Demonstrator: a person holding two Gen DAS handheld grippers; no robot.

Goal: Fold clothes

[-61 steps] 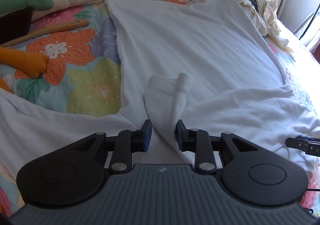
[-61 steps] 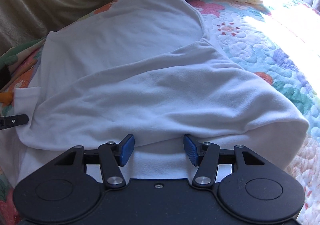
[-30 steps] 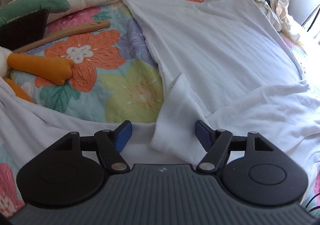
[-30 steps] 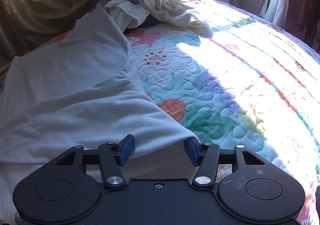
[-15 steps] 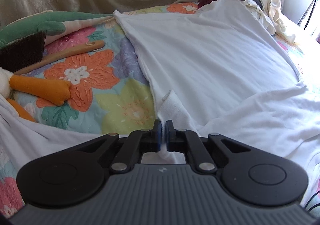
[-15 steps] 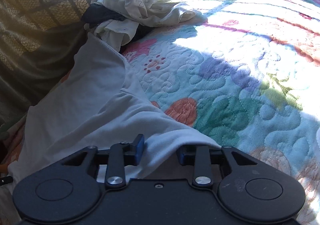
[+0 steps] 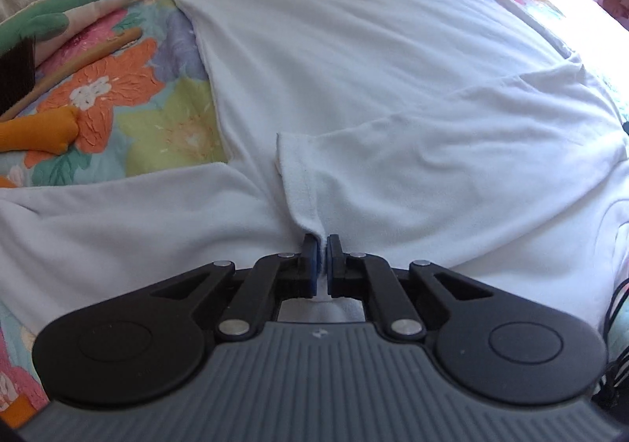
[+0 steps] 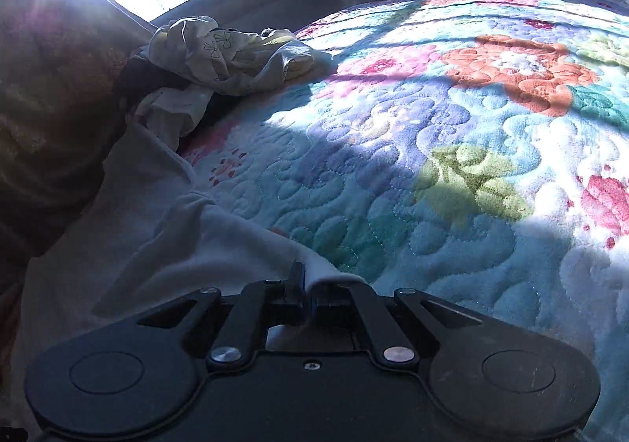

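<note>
The large white cotton shirt point(image 7: 373, 60) lies lengthwise from near to far; left tool point(image 7: 321, 253) and right tool point(image 8: 308, 286) each clamp its near edge.

One camera sits on the left gripper point(image 7: 321, 259), looking down close over the white shirt point(image 7: 373, 88). The other sits on the right gripper point(image 8: 308, 290), looking low across the quilt point(image 8: 432, 166). Both see the shirt.

Before us, our bed under a floral quilt point(image 8: 452, 174), white garment point(image 7: 373, 68) spread flat on it, crumpled clothes pile point(image 8: 220, 56) at the far edge, orange plush toy point(image 7: 35, 131), wooden-handled brush point(image 7: 74, 56) alongside
</note>
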